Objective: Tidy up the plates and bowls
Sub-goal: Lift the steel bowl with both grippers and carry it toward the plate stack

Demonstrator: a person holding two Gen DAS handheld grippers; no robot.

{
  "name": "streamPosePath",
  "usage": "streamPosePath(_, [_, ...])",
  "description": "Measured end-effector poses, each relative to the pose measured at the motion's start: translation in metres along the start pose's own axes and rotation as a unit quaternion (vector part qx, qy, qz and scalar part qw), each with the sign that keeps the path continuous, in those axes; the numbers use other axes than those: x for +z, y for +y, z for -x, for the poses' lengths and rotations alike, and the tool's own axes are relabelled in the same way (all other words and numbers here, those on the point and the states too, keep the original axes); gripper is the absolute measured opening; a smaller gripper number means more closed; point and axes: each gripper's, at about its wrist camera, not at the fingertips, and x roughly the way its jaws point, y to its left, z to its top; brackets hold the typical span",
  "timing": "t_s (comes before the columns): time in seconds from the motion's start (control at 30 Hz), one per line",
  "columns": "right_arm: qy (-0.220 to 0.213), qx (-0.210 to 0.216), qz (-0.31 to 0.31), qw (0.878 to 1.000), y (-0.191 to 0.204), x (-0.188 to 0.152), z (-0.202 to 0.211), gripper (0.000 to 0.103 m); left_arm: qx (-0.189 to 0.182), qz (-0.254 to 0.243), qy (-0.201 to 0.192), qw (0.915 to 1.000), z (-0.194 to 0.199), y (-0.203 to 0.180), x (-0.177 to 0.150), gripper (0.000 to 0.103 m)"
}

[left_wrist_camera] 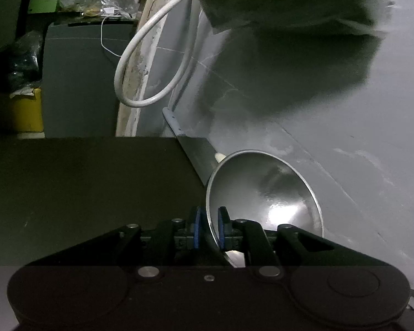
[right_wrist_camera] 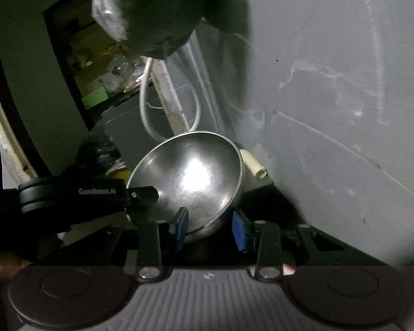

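Note:
A steel bowl point(left_wrist_camera: 265, 193) hangs tilted in the air, its shiny inside facing the camera. My left gripper point(left_wrist_camera: 209, 229) is shut on the bowl's left rim, one blue pad inside and one outside. In the right wrist view the same bowl point(right_wrist_camera: 190, 179) is tipped toward me, and the left gripper point(right_wrist_camera: 140, 193) reaches in from the left onto its rim. My right gripper point(right_wrist_camera: 209, 229) holds the bowl's lower edge. One of its blue pads point(right_wrist_camera: 179, 224) is inside the rim, the other against the outer wall.
A dark tabletop point(left_wrist_camera: 82, 193) lies to the left and a grey wall point(left_wrist_camera: 358, 110) stands close on the right. A white cable loop point(left_wrist_camera: 151, 55) hangs by the wall. A dark bundle point(right_wrist_camera: 165, 8) hangs overhead. A yellow container point(left_wrist_camera: 27, 110) stands at far left.

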Motion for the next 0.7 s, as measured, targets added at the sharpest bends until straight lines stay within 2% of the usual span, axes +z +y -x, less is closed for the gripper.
streamPosePath(0.33, [0.025, 0.002, 0.033, 0.999, 0.013, -0.040, 0.092, 0.035, -0.027, -0.002, 0.026, 0.9993, 0.081, -0.013, -0.070, 0.016])
streamPosePath(0.7, [0.085, 0.011, 0.046, 0.995, 0.015, -0.107, 0.171, 0.035, -0.037, -0.005, 0.097, 0.9946, 0.140, -0.019, -0.150, 0.017])
